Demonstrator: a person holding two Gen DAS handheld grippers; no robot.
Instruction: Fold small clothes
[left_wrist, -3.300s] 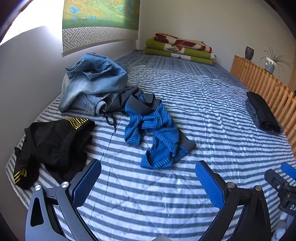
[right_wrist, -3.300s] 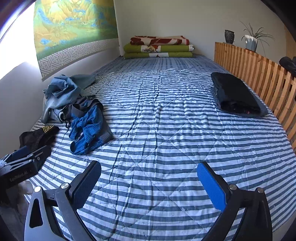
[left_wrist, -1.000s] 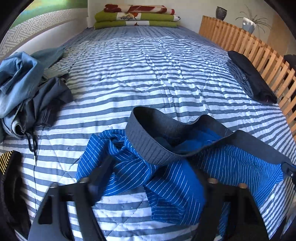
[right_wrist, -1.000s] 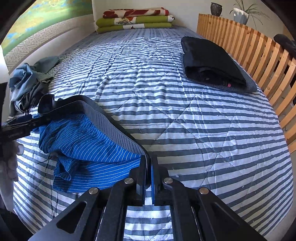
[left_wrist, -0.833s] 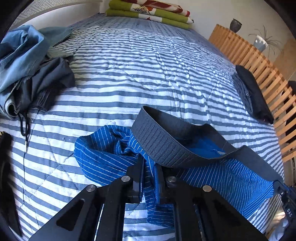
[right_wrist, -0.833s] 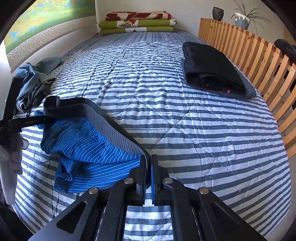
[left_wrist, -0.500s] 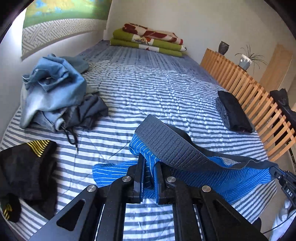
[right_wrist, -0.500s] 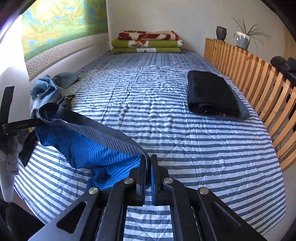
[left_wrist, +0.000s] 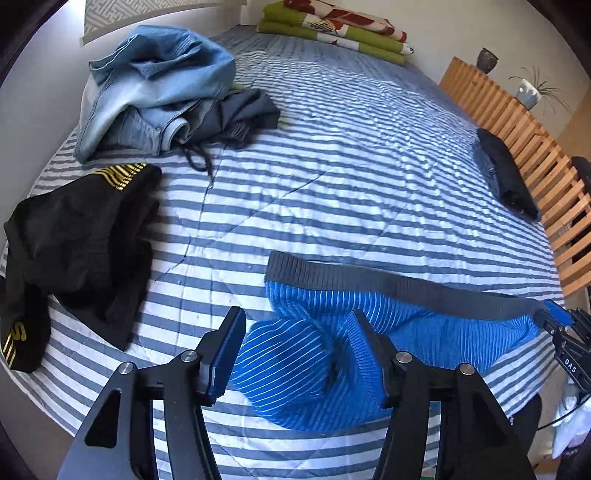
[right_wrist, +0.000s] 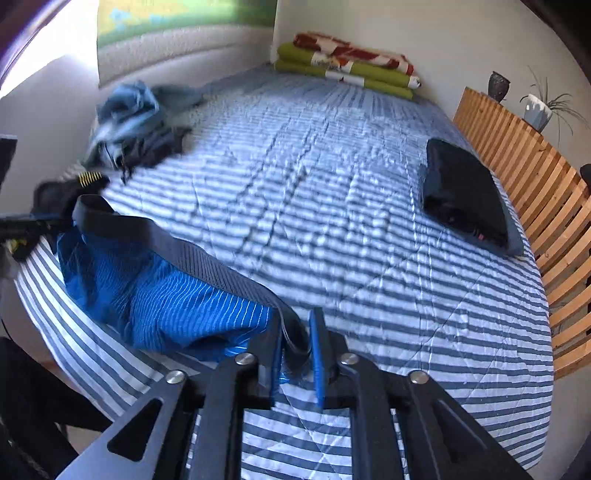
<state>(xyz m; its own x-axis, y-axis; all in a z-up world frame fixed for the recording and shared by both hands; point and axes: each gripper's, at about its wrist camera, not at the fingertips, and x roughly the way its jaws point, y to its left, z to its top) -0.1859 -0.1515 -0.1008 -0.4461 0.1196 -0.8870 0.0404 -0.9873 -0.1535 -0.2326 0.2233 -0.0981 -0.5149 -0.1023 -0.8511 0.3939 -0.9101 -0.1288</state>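
Note:
Blue pinstriped underwear (left_wrist: 406, 332) (right_wrist: 166, 302) lies on the striped quilt (left_wrist: 332, 166) near the bed's front edge. Its grey waistband (left_wrist: 388, 284) (right_wrist: 192, 254) is stretched out flat along the far side. My left gripper (left_wrist: 298, 314) is open just above the crumpled left part of the cloth, gripping nothing. The jaws of my right gripper (right_wrist: 295, 321) stand a little apart, with the waistband's right end lying loosely between them. The same gripper (left_wrist: 557, 317) shows at the right edge of the left wrist view.
Black shorts with gold lettering (left_wrist: 81, 229) lie at the left. Behind them is a pile of jeans (left_wrist: 155, 85) and a dark grey garment (left_wrist: 236, 114). A folded black garment (right_wrist: 465, 192) rests by the wooden slat rail (right_wrist: 535, 177). Folded blankets (left_wrist: 332, 26) sit at the far end.
The underwear, held up and stretched between both grippers, has come down onto the quilt. My left gripper has opened and let go. My right gripper's jaws have parted slightly.

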